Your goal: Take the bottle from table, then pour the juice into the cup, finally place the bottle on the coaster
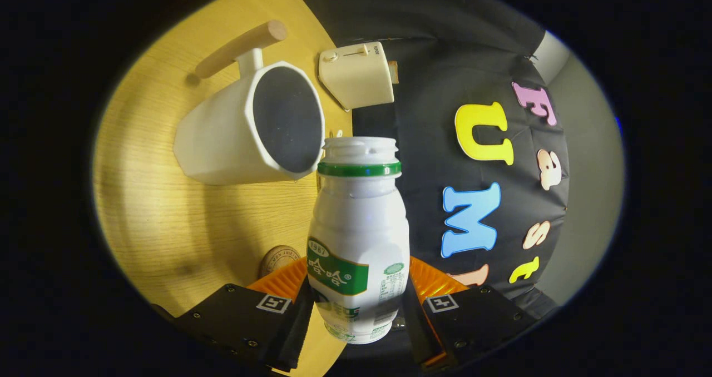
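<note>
You have the bottle [359, 238] clamped between both fingers of the gripper [359, 304], tipped so its open mouth sits at the cup [245, 129] rim, likely mid-pour. Coaster [278, 259] lies just beside the bottle's base. Toaster [357, 74] stands beyond the cup; nothing blocks you.

Bottle [359, 238]: green label band reads "1981" above white Chinese characters, small print beside it too tiny to read. Square coded tags on both fingers [273, 303]. Coaster [278, 259] rim lettering illegible.
</note>
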The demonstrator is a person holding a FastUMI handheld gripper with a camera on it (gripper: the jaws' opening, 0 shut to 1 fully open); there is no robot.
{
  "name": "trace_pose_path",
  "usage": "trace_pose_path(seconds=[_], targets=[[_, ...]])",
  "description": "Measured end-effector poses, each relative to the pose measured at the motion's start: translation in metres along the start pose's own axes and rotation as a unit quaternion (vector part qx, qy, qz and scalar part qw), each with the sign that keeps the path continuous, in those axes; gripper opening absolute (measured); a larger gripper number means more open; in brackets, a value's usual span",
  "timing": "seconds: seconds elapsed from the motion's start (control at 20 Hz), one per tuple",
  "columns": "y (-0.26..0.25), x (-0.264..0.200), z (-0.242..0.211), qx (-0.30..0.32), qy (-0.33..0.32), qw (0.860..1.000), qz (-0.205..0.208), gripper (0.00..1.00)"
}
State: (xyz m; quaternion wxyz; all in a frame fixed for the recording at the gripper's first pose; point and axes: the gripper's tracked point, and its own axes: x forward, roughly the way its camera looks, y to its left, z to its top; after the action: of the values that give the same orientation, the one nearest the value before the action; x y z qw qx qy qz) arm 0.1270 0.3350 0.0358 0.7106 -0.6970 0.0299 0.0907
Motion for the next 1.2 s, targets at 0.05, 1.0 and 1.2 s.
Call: trace_pose_path(seconds=[0.05,1.0,1.2], targets=[[-0.001,0.001,0.000,-0.009,0.000,1.000,-0.003,0.73],[-0.014,0.005,-0.004,-0.085,0.020,0.996,-0.009,0.73],[-0.019,0.004,-0.006,-0.093,0.024,0.995,-0.012,0.73]])
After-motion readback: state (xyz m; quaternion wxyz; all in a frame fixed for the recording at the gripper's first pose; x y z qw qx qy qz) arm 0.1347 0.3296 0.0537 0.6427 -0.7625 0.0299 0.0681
